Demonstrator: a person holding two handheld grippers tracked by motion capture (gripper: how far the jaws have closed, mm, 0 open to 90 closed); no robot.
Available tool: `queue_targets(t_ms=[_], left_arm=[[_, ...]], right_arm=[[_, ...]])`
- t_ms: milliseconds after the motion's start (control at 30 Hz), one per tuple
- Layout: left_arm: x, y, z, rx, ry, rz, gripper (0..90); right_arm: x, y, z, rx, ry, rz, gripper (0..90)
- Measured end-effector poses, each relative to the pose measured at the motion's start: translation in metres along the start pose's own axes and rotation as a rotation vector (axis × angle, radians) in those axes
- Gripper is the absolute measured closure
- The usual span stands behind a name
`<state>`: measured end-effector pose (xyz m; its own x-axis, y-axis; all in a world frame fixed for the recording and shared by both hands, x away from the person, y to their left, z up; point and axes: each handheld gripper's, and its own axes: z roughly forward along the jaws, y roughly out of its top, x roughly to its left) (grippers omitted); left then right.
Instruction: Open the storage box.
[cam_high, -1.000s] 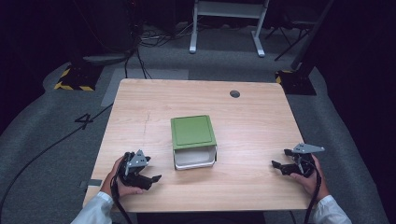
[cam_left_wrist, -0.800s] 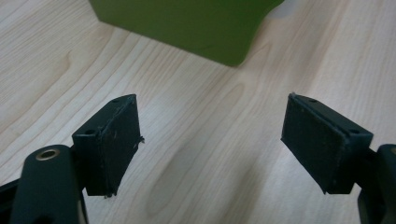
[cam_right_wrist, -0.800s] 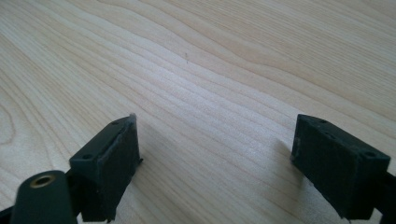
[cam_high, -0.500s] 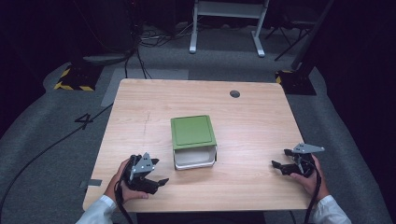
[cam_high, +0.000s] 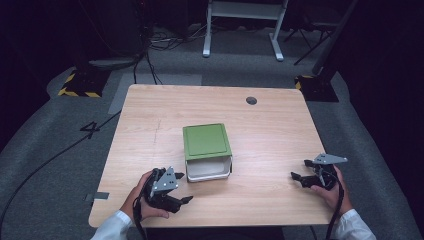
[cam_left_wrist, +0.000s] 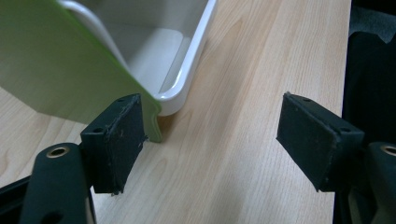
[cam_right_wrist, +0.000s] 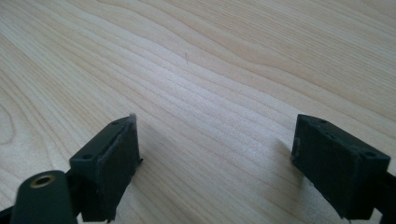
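A white box (cam_high: 209, 169) with a green lid (cam_high: 206, 141) stands in the middle of the wooden table (cam_high: 280, 135). My left gripper (cam_high: 184, 188) is held just off the box's near left corner, pointing right, open with nothing between its jaws, which have just been closing a little. In the left gripper view its gripper (cam_left_wrist: 210, 135) faces bare wood, the left pad (cam_left_wrist: 116, 140) close to the corner of the green lid (cam_left_wrist: 56, 65), with the white box's rim (cam_left_wrist: 187, 79) beyond. My right gripper (cam_high: 299, 179) rests near the table's right front, open over bare wood (cam_right_wrist: 215, 149).
A round cable hole (cam_high: 251, 100) sits at the table's far right. The front edge runs just below both hands. Beyond the table, the grey floor has cables, a striped block (cam_high: 80, 85) and a white frame (cam_high: 245, 20).
My left gripper has moved right along the front edge and risen slightly, closer to the box's near left corner. The right gripper and the box have stayed put.
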<state>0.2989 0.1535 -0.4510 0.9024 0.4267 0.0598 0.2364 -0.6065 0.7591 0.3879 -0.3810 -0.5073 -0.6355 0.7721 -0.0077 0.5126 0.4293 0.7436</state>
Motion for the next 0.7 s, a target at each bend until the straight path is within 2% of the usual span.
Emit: queue_targets(t_ms=[67,300,500,700], left_arm=[[-0.001,0.001,0.001,0.005,0.011,0.007,23.4],[0.001,0.004,0.001,-0.015,0.006,0.003,23.4],[-0.005,0.018,0.011,-0.014,-0.01,0.047,23.6],[-0.008,0.029,0.022,-0.013,-0.011,0.059,23.7]], right_arm=[[0.0,0.0,0.0,0.0,0.0,0.0,15.2],[0.0,0.0,0.0,0.0,-0.001,0.0,15.2],[0.0,0.0,0.0,0.0,-0.001,0.0,15.2],[0.0,0.0,0.0,0.0,0.0,0.0,15.2]])
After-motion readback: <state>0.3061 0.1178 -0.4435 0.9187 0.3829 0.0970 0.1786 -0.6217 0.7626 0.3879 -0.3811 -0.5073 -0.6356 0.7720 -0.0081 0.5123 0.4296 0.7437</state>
